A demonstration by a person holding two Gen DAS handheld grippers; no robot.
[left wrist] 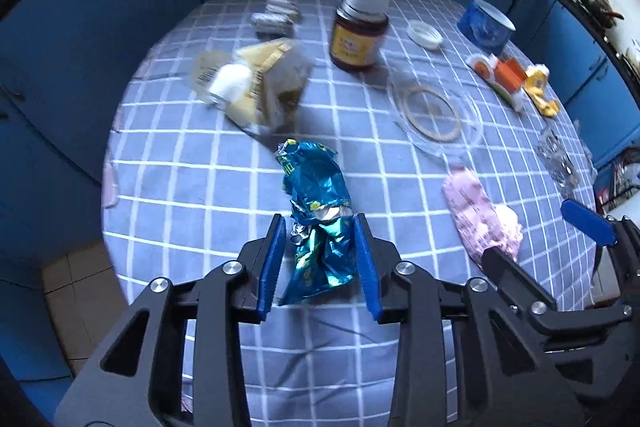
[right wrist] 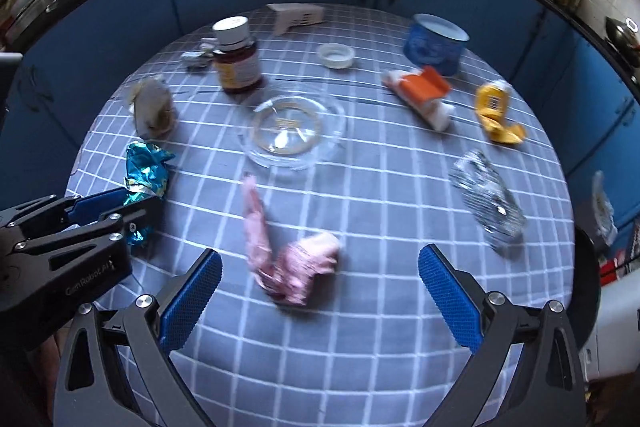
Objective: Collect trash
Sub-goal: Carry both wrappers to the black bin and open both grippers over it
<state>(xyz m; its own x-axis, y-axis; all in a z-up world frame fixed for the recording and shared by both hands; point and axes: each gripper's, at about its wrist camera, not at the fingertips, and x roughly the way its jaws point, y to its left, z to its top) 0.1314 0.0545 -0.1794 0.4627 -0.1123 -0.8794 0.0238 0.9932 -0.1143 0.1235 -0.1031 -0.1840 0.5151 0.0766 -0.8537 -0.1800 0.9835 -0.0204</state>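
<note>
Left gripper clamped on crumpled teal foil wrapper lying on round checked blue tablecloth. Right gripper spread wide, straddling crumpled pink wrapper without contact. Step in hand, judged: pickup of both scraps. Next, likely: closing right, then lifting both clear.

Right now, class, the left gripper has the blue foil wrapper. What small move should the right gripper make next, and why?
Probably lower the right gripper and close it on the pink wrapper: its jaws stand wide open with that wrapper lying loose between them.
</note>
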